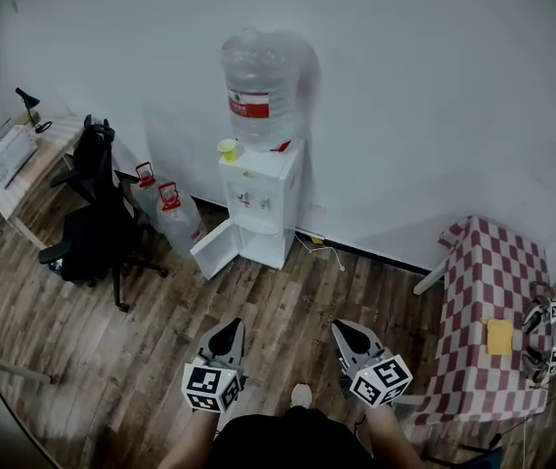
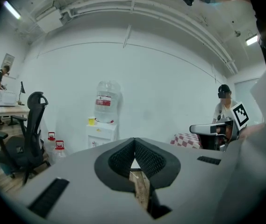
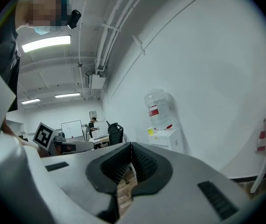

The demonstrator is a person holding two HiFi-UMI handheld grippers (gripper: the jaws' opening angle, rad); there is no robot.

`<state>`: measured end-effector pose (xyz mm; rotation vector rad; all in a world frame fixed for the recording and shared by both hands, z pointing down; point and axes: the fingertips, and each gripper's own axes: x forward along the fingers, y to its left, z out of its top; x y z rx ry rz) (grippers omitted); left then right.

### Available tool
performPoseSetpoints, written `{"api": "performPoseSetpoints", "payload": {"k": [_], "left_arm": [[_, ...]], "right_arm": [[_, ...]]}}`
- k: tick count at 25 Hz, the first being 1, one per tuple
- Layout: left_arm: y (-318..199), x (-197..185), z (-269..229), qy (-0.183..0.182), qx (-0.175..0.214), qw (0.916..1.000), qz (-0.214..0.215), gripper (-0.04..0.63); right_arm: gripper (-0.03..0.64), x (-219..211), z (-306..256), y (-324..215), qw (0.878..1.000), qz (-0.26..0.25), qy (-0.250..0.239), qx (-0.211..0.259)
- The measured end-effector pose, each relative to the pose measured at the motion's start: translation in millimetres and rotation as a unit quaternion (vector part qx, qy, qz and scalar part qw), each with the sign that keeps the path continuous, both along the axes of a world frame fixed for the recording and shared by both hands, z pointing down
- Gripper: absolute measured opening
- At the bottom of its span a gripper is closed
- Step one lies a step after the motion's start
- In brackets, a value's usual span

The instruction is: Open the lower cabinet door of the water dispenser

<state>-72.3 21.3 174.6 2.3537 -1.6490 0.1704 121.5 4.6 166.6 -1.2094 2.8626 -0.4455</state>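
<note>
White wall [image 1: 405, 86], cabinet door [image 1: 214, 247] ajar, head view

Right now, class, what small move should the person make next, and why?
Probably just lower both grippers and stop: the lower cabinet door of the water dispenser already stands swung open, and the left gripper and right gripper are shut, empty and well back from it.
</note>
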Motion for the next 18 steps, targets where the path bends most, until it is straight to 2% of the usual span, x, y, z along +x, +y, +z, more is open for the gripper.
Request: {"api": "performPoseSetpoints", "payload": {"k": [9, 18], "left_arm": [[85.9, -58.2, -3.8, -0.001, 0.004, 0.9999, 0.015, 0.014], [149.3, -83.7, 0.0, 0.019, -0.003, 0.9994, 0.031, 0.014]], "right_arm": [[0.021, -38.7, -1.9, 76.5, 0.999, 0.038, -0.008, -0.006], [0.021, -45.9, -4.2, 141.8, 0.998, 0.056, 0.008, -0.005]]}}
